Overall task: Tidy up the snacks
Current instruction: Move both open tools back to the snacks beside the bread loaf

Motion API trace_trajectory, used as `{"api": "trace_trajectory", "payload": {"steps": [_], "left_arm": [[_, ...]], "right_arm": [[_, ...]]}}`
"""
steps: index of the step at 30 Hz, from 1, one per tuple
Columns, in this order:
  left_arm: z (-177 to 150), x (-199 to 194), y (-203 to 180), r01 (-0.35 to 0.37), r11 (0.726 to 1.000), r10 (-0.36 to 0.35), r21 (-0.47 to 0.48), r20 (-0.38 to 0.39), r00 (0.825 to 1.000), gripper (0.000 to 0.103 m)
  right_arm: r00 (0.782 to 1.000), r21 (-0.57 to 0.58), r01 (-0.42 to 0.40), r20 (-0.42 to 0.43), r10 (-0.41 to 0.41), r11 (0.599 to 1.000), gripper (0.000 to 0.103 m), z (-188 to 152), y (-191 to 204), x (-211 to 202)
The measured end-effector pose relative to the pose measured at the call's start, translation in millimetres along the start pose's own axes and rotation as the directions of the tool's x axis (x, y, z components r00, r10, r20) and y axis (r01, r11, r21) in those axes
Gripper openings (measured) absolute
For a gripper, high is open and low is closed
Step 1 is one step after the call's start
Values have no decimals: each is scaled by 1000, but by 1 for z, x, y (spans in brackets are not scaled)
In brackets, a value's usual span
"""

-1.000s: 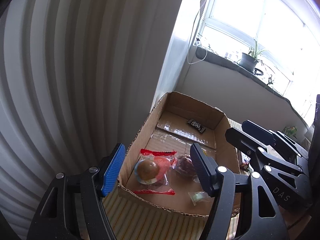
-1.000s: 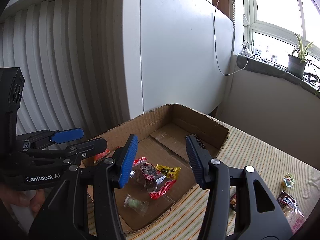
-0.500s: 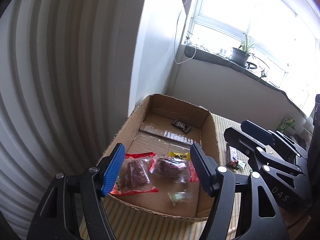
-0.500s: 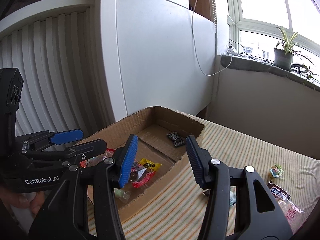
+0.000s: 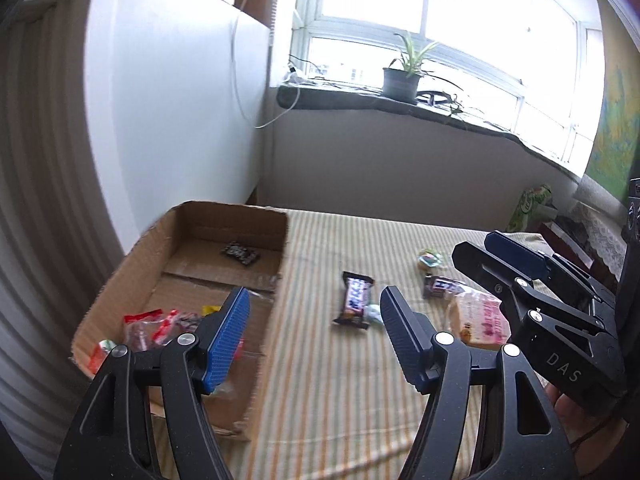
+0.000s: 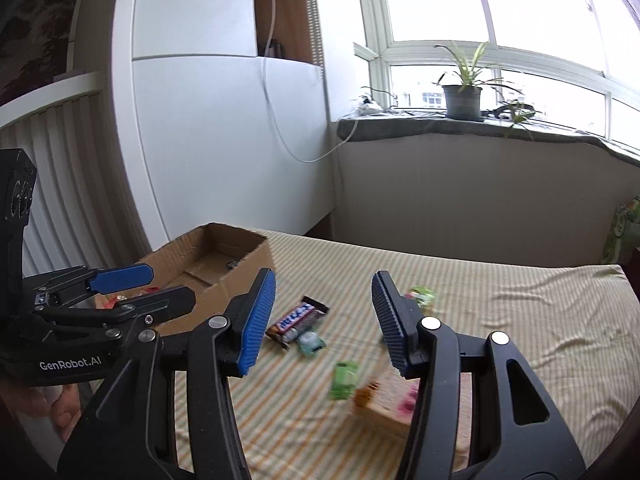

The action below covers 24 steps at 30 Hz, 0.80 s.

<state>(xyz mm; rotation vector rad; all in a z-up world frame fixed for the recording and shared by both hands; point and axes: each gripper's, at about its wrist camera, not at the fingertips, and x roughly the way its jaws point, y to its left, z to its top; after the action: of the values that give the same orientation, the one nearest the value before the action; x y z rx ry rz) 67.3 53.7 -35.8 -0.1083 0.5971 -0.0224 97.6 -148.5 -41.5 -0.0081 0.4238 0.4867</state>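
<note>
A cardboard box (image 5: 176, 236) at the left of the striped cloth holds several wrapped snacks, among them red packets (image 5: 148, 326) and a dark bar (image 5: 241, 253); it also shows in the right wrist view (image 6: 244, 258). Loose snacks lie to its right: a brown chocolate bar (image 5: 355, 299) (image 6: 298, 320), a pale pink packet (image 5: 480, 320) (image 6: 390, 404), a dark wrapper (image 5: 440, 286), a green candy (image 5: 429, 258) (image 6: 422, 295), a small green packet (image 6: 344, 378). My left gripper (image 5: 314, 336) is open and empty above the box's right wall. My right gripper (image 6: 322, 320) is open and empty above the loose snacks.
A white wall and a ribbed radiator stand left of the box. A windowsill with a potted plant (image 6: 464, 96) runs behind. The striped cloth (image 6: 500, 300) extends to the right, wrinkled. A green bag (image 5: 532, 204) sits at the far right.
Both grippers have swung right, from over the box's contents to over the loose snacks on the cloth. Both stay open and empty.
</note>
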Motion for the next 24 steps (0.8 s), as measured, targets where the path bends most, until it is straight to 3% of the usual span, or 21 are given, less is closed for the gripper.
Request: {"api": "trace_trajectory", "payload": {"steps": [8,18,24], "left_arm": [[-2,-7,-70,106,988,-106,111,-5,994,67],[2,-14,-95,131,980,-132,148,1,991,67],[-5,-4,-97,138,981,-137,136,-18,990,73]], "right_arm": [[990,92,140,20,-142,986,53,-14,-75,-55],[984,100,171,24,-174,980,53,-19,-88,-73],[980,92,199,-50,-195,976,53,-45,-93,-67]]}}
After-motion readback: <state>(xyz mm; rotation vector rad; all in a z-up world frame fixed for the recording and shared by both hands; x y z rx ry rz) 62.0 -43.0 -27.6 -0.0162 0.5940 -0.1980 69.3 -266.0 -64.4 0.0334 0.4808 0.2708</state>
